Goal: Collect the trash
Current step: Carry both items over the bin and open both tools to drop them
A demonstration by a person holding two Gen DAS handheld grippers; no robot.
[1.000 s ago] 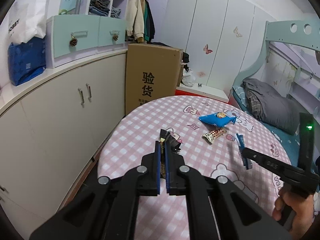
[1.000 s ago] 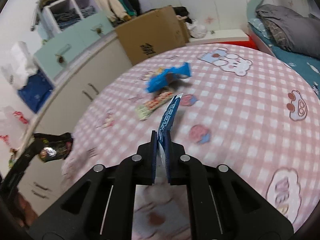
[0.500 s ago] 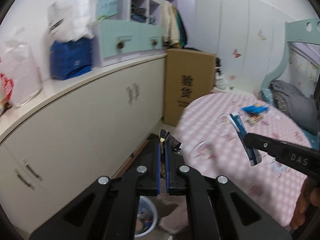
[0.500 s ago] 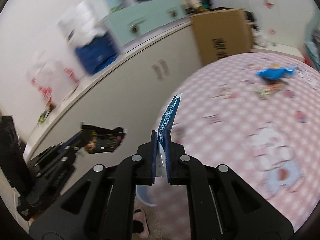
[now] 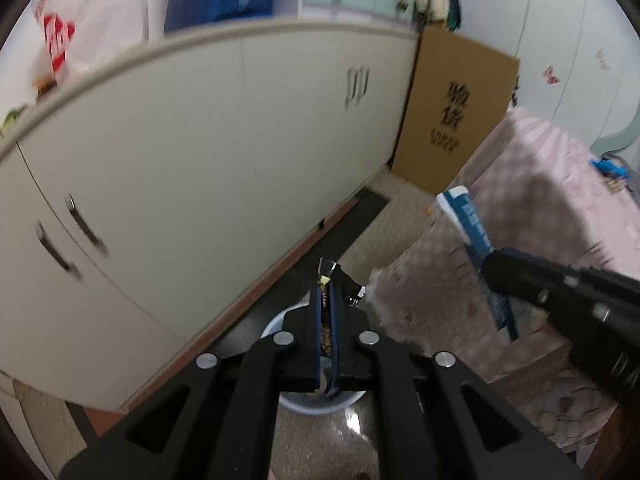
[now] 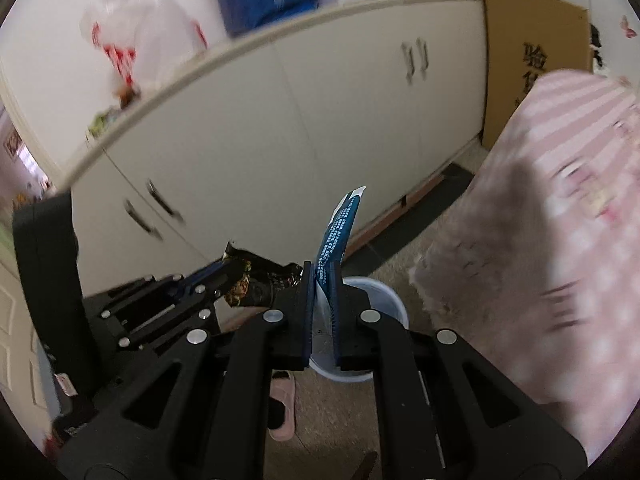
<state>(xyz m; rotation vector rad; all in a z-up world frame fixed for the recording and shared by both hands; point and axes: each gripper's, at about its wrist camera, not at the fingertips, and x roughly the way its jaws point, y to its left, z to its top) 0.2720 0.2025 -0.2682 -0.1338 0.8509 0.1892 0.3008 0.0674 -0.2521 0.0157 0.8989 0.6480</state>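
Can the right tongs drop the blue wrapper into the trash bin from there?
Probably yes. The right tongs hold the blue wrapper right above the pale trash bin on the floor, and nothing shows between them. The left tongs with the dark wrapper stay off to the side.

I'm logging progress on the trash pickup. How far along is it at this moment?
Midway. In hand: the left gripper is shut on a dark snack wrapper, the right gripper on a blue wrapper, both above the white bin on the floor. Nothing released yet. Left: dropping both, then fetching the blue packet on the pink table.
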